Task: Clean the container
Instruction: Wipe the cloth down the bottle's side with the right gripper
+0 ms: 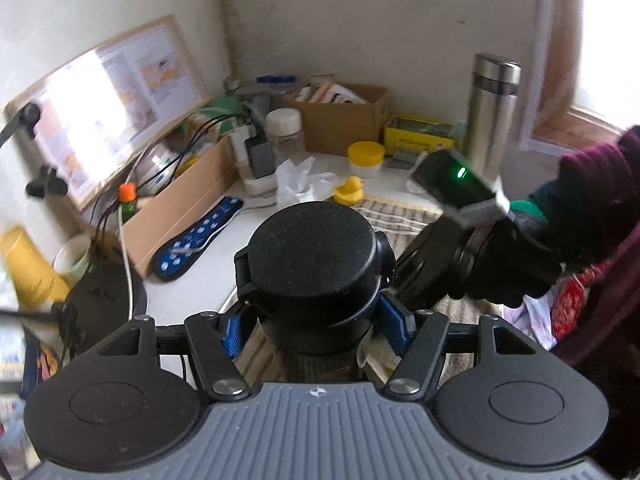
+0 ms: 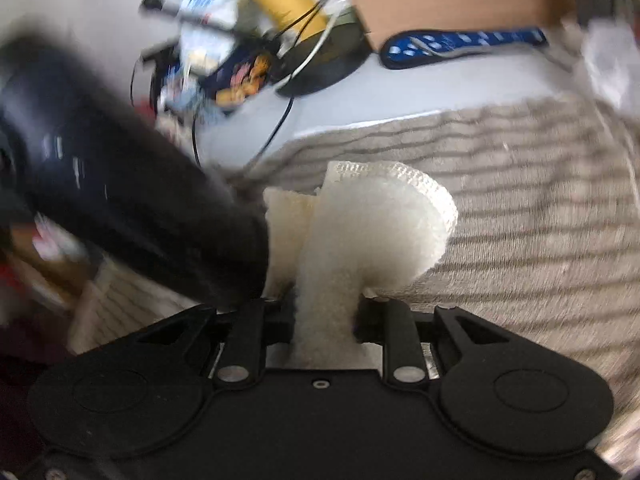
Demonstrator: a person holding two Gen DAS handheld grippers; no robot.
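My left gripper (image 1: 316,324) is shut on a black container (image 1: 316,256) with a round black lid, held upright over the striped towel (image 1: 400,214). In the right wrist view the same container (image 2: 132,196) shows as a dark blurred cylinder at the left. My right gripper (image 2: 326,312) is shut on a folded white cloth (image 2: 360,232), which touches the container's side. The right gripper's body (image 1: 460,216), held by a black-gloved hand, shows at the right of the left wrist view.
A steel flask (image 1: 490,112), yellow-lidded jar (image 1: 365,159), rubber duck (image 1: 349,191), clear jar (image 1: 285,132), cardboard boxes (image 1: 340,120), blue patterned item (image 1: 200,236) and cables lie on the white table (image 1: 208,292). A yellow cup (image 1: 28,268) stands at the left.
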